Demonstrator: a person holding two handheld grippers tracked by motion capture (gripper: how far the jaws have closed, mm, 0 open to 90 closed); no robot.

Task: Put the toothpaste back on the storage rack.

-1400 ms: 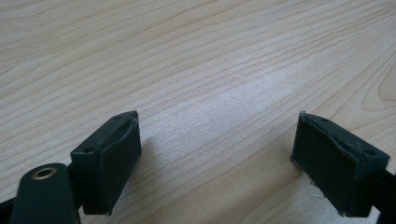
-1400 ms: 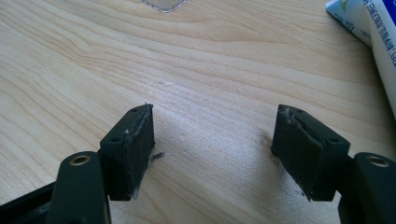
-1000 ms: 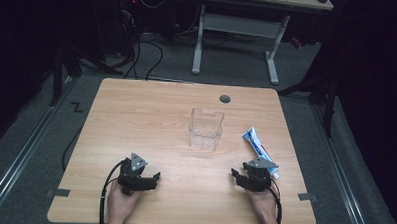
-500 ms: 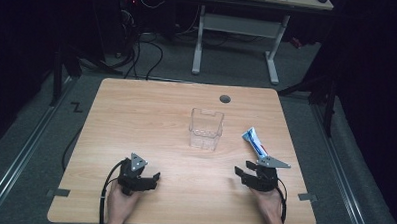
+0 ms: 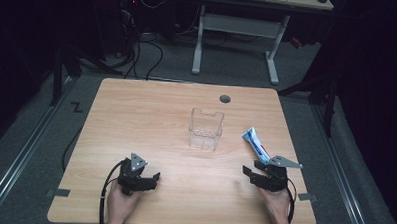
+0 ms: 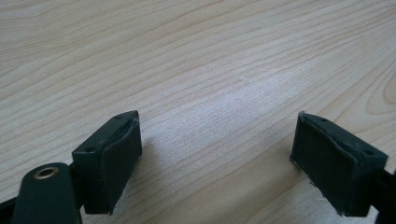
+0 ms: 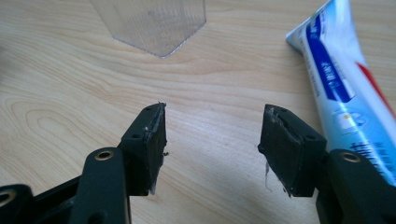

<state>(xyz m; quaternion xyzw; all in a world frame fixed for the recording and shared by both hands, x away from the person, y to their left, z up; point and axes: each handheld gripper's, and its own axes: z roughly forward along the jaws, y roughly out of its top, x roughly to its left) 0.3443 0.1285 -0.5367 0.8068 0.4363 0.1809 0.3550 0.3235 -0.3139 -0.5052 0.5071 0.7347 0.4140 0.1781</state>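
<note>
A clear plastic container (image 5: 206,128) stands upright at the middle of the wooden table (image 5: 151,115). To its right lies a white and blue toothpaste tube (image 5: 255,144). My right gripper (image 5: 250,175) rests on the table just in front of the tube's near end, held by a hand. In the right gripper view it (image 7: 212,144) is open and empty, with the tube (image 7: 336,79) beside its right jaw and the container (image 7: 154,23) ahead. My left gripper (image 5: 151,179) sits at the front left, and in its own view it (image 6: 217,158) is open over bare wood.
A round cable hole (image 5: 225,99) sits near the table's far edge. Beyond the table stand a white desk frame (image 5: 236,38) and floor cables (image 5: 138,50). Each gripper trails a black cable (image 5: 106,189) off the front edge.
My right gripper has shifted a little to the right, closer to the near end of the toothpaste tube. The left gripper has stayed put.
</note>
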